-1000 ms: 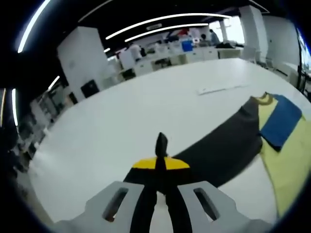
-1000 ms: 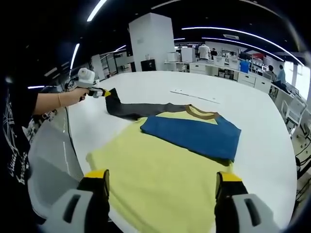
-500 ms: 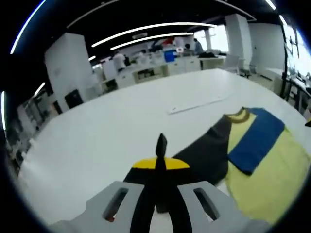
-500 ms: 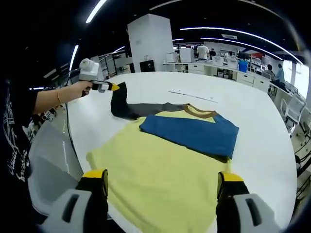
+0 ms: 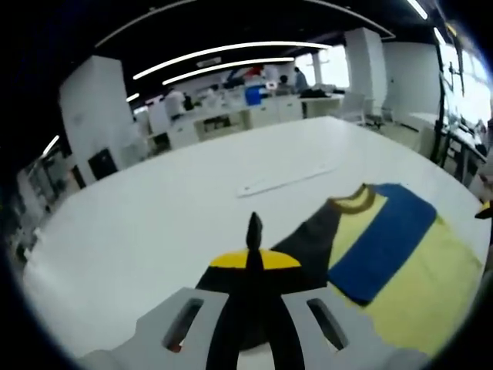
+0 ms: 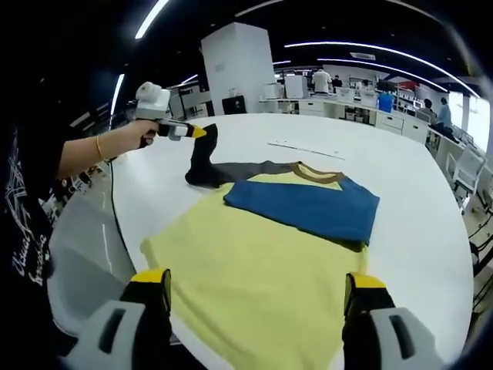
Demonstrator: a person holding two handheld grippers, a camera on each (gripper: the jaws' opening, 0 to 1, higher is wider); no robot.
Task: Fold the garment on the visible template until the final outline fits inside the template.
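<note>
Pinching the end of the dark grey sleeve (image 6: 206, 158), the left hand-held gripper (image 6: 199, 132) holds it lifted off the white counter (image 6: 400, 185); in the left gripper view its jaws are pressed together on that cloth, whose tip pokes up between them. The yellow shirt (image 6: 254, 270) lies flat on the counter, its blue sleeve (image 6: 304, 204) folded across the chest below the brown collar (image 6: 317, 176). The right hand-held gripper (image 6: 254, 289) hangs spread wide over the near hem, holding nothing. A thin pale strip (image 5: 286, 180) beyond the shirt may be a template edge; it is too faint to tell.
</note>
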